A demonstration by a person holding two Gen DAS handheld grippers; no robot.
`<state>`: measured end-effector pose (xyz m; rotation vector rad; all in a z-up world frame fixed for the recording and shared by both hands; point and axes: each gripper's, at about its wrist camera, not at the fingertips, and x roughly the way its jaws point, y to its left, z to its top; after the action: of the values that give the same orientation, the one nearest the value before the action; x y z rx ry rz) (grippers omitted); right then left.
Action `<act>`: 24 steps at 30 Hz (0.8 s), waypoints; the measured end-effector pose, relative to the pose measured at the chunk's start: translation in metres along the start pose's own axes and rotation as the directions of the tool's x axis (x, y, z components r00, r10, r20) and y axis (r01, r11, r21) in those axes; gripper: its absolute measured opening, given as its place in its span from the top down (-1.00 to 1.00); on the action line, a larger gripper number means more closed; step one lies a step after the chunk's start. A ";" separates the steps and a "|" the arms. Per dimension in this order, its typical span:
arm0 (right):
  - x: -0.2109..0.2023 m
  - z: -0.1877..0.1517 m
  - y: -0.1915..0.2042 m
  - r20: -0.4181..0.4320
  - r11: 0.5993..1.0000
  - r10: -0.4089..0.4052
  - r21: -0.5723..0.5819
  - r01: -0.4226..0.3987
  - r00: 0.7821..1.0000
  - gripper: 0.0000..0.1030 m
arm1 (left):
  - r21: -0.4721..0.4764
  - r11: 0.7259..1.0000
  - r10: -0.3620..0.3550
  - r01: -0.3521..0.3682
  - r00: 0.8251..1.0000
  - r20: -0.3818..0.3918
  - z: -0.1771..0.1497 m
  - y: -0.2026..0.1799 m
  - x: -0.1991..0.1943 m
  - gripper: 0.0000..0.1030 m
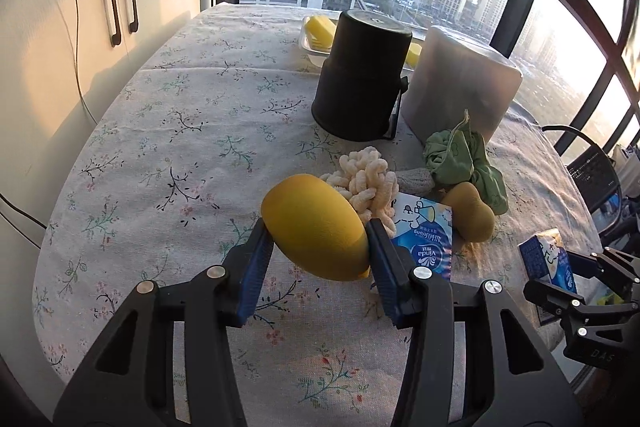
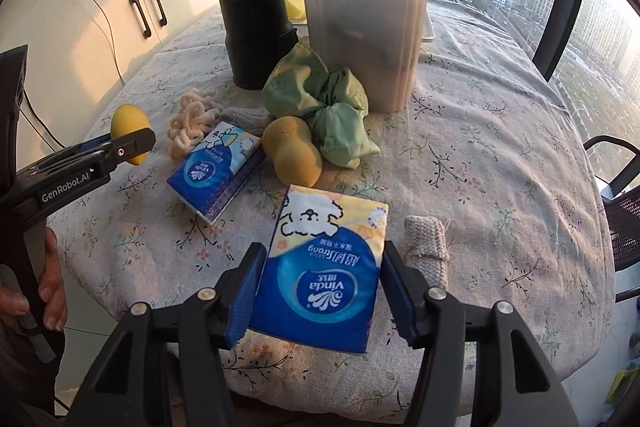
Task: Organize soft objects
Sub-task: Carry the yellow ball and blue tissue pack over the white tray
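Soft objects: a loose cluster lies mid-table on the flowered cloth of the table (image 2: 500, 131), in front of a black cylinder (image 2: 256, 31) and a frosted container (image 2: 364, 39).
Yellow sponge (image 1: 316, 227): egg-shaped, clamped between the blue pads of the left gripper (image 1: 318, 247), apparently lifted just clear of the table.
Left gripper pose: angled down toward the table; in the right wrist view it enters from the left edge, with a person's hand (image 2: 50, 291) wrapped around its handle.
Left jaws: narrowed onto the yellow sponge, one pad pressing each side.
Tissue pack (image 2: 324, 275): blue and yellow with a cartoon dog, held between the pads of the right gripper (image 2: 320, 287), its near end raised off the cloth.
Right gripper pose: tilted steeply down over the near edge of the table.
Right jaws: moderately apart, closed against the pack's two long sides.
Second tissue pack (image 2: 218, 173): flat on the table, left of the held pack.
Tan sponge (image 2: 292, 151): gourd-shaped, just beside the second pack and touching the green cloth bundle (image 2: 320, 99).
Cream chenille loop (image 2: 192, 123): next to the second pack, behind it.
Knitted cloth (image 2: 426, 247): folded, on the table just right of the right jaws.
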<state>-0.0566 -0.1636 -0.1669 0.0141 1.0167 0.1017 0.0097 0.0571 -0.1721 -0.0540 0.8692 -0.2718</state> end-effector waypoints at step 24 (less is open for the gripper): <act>0.009 0.062 -0.062 0.033 0.992 -0.089 0.094 0.085 0.995 -0.16 | -0.041 0.998 0.038 -0.037 0.999 0.022 0.052 0.025 0.013 0.14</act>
<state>0.0055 -0.2227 -0.1460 0.0559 0.9828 -0.0255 0.0623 0.0742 -0.1523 -0.0785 0.8525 -0.2184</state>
